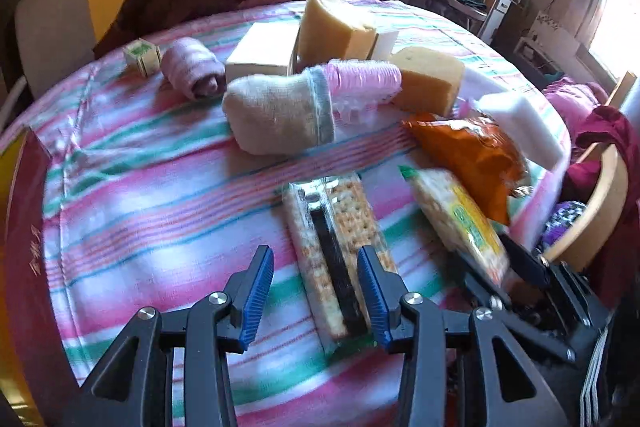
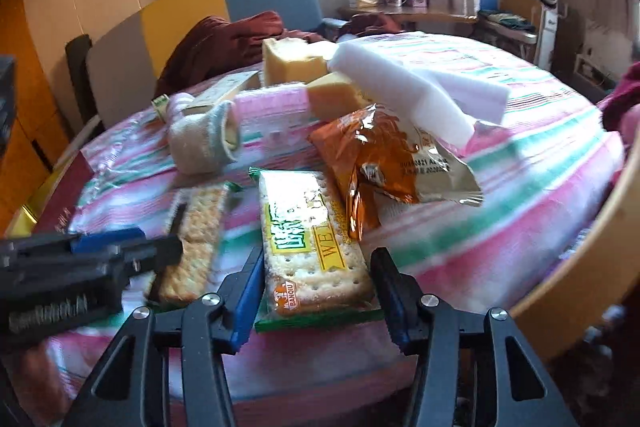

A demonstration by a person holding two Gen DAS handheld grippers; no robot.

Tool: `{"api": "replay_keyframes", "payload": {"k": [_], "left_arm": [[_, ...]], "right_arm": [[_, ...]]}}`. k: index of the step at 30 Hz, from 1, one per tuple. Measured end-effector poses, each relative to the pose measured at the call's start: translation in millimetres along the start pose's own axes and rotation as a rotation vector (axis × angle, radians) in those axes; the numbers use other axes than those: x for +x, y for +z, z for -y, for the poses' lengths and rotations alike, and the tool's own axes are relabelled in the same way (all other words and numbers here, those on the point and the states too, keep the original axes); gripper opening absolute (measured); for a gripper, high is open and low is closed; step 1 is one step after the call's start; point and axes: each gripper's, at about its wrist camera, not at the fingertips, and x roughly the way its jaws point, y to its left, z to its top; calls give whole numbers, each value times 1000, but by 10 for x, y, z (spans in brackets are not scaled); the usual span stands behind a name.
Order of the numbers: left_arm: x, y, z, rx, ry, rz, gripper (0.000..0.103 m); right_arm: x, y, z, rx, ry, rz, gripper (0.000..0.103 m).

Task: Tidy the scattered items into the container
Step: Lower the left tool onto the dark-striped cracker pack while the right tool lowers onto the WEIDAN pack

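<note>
A clear-wrapped cracker pack [image 1: 340,227] lies on the striped cloth [image 1: 140,195]. My left gripper [image 1: 313,250] hovers over its near end, open; one pad is beside the pack's edge and the other stands apart from it. A second cracker pack with a yellow and green label [image 2: 312,239] sits between the pads of my right gripper [image 2: 318,253], which touch both its long sides. In the left wrist view this pack [image 1: 456,223] looks blurred at the right gripper [image 1: 520,263]. The left gripper [image 2: 132,247] shows at the left of the right wrist view.
An orange snack bag [image 2: 384,159], white foam blocks [image 2: 420,87], yellow sponges [image 1: 428,79], a beige sock [image 1: 276,115], a pink roll [image 1: 192,71] and a white box [image 1: 264,51] lie further back. A curved wooden rim [image 2: 580,267] borders the right; a dark red box [image 1: 24,227] the left.
</note>
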Motion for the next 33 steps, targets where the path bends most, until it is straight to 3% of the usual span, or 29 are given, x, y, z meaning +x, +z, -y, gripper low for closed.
{"api": "replay_keyframes", "payload": {"k": [5,11,18,22,29,33], "left_arm": [[33,35,65,27,7,25,44],[67,58,17,-47,-116,-27,45],[95,120,0,-97,-184,-98,45],[32,154,10,-113,-175,-69,45],[121,152,180,-74,-177,-111,45],[132,140,248,-49,-166,-111,45]], "right_arm": [[9,-28,-13,-6,6,-1,53],[4,-71,-63,-25,23,6,54],[2,-87,-62,-35,25,10,55],[-5,-109,-78,-49,18,15,56],[-37,-104,59,-3,5,20,53],[-24,-113,33,-40,-13,17,53]]}}
